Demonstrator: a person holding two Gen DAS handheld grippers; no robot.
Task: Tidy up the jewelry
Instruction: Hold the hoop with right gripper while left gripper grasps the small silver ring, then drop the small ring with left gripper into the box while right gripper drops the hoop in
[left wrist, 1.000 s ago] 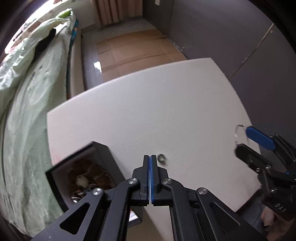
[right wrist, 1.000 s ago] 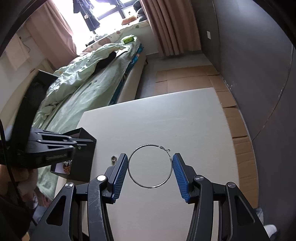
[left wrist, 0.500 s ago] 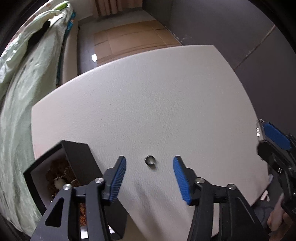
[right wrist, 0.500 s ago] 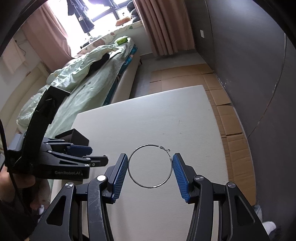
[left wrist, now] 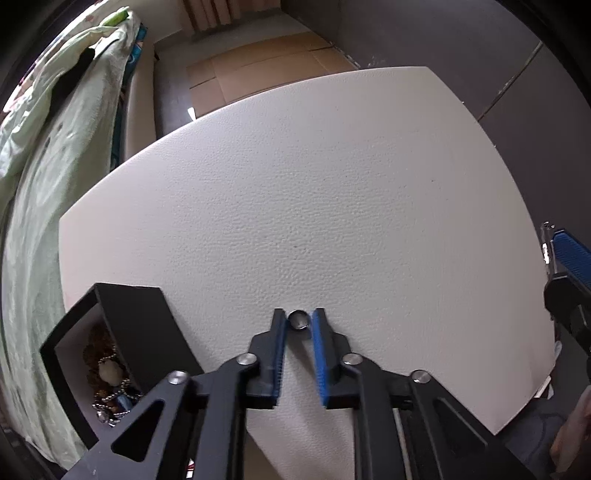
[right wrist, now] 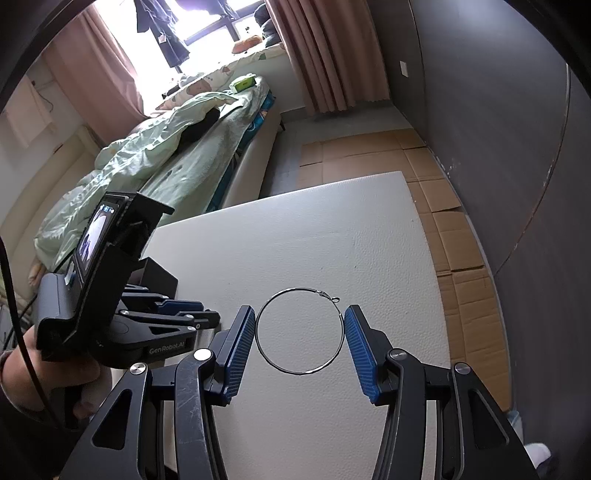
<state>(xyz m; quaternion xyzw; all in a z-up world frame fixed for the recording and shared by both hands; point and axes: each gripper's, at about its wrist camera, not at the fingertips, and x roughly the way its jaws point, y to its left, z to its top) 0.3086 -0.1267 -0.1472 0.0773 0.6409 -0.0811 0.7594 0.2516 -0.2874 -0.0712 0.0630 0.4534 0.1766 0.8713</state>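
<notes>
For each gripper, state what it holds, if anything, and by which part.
The right gripper holds the large hoop earring by its two opposite sides. The left gripper has just been closing around the small ring on the table; contact is unclear.

light: daylight flooding from window [right wrist: 207, 22] at 11 o'clock, blowing out | table [left wrist: 332, 184] evenly lit, shadows staying soft | edges: fisheye bending, corners vignetting black | focus: holding sharp

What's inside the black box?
The black box holds a jumble of jewelry: brownish beads, a pale stone and a silver ball chain. Its front wall and the left gripper cover the rest, so what lies deeper cannot be seen.
</notes>
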